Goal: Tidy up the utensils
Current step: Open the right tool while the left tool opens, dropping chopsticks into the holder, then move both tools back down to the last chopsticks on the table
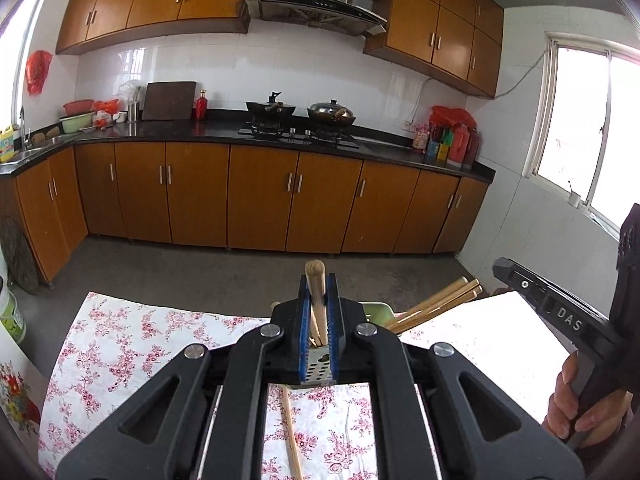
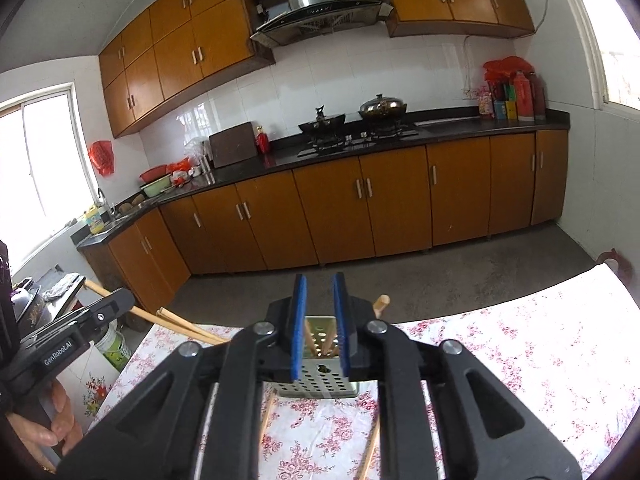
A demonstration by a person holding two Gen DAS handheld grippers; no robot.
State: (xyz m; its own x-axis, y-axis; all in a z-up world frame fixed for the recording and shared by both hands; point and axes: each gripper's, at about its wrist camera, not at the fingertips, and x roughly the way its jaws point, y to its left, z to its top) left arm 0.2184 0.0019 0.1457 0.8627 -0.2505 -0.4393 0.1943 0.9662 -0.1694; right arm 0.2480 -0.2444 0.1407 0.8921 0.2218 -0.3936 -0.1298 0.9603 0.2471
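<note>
My left gripper [image 1: 318, 284] is shut on a wooden chopstick [image 1: 315, 280] that points up above a perforated metal utensil holder [image 1: 318, 364], which has chopsticks in it. Several more chopsticks [image 1: 436, 304] stick out to the right of it. A loose chopstick [image 1: 292, 436] lies on the floral tablecloth [image 1: 120, 352] below. My right gripper [image 2: 320, 292] is open and empty, its blue pads on either side of the same holder [image 2: 316, 376], which stands on the cloth. Loose chopsticks [image 2: 370, 452] lie near it.
The table with the floral cloth [image 2: 540, 360] ends at a grey floor. Brown kitchen cabinets [image 1: 260, 196] with a stove and pots [image 1: 300, 114] stand across the room. A white bucket [image 2: 114, 346] stands beside the table. The other hand-held gripper [image 1: 560, 312] is at the right.
</note>
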